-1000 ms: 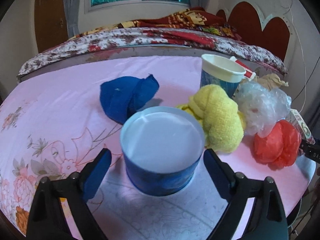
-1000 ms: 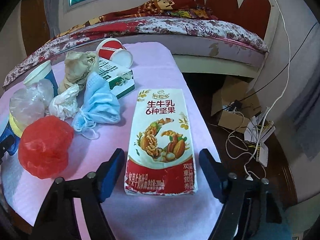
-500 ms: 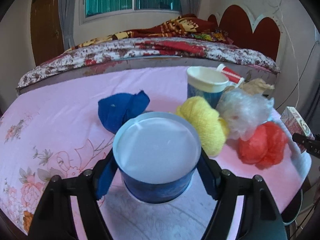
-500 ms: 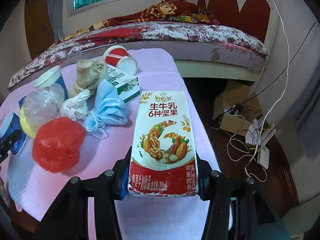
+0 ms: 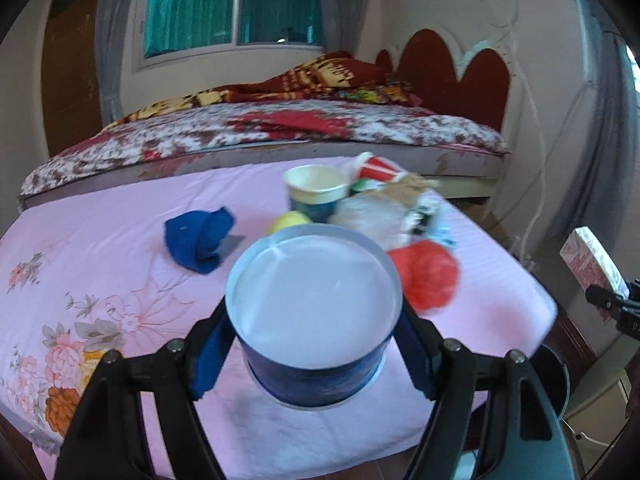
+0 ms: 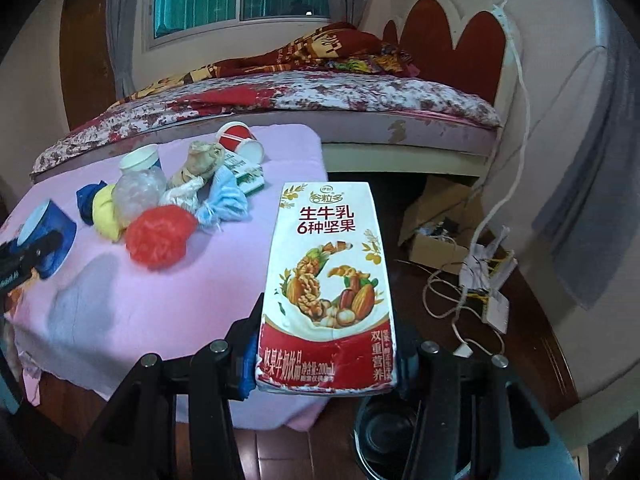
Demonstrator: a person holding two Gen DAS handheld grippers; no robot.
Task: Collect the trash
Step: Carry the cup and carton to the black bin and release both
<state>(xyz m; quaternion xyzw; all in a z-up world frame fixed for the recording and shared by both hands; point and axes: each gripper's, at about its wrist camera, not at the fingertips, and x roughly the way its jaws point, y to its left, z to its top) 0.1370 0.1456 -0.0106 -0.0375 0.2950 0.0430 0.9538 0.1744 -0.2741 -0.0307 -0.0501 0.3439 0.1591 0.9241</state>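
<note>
the left gripper (image 5: 314,344) has its two fingers pressed on the sides of a blue paper bowl (image 5: 314,320), which sits upright between them with its white inside facing the camera. the bowl is lifted above the table with the pink floral cloth (image 5: 100,272), near its front edge.

the right gripper (image 6: 326,364) pinches a white and red nut milk carton (image 6: 330,292) by its lower end. the carton points away from the camera and hangs past the right edge of the table, over the dark floor. just below it is the rim of a dark round bin (image 6: 384,432).

on the table there is a pile of trash: a red plastic bag (image 6: 158,236), a clear plastic bag (image 6: 138,194), a yellow cloth (image 6: 105,212), a blue cloth (image 5: 198,240), a light blue face mask (image 6: 224,200), a white and blue paper cup (image 5: 316,194) standing upright, and a red paper cup (image 6: 240,142) lying on its side. these things are close together, some touching. behind the table is a bed (image 6: 320,96) with a floral cover.
</note>
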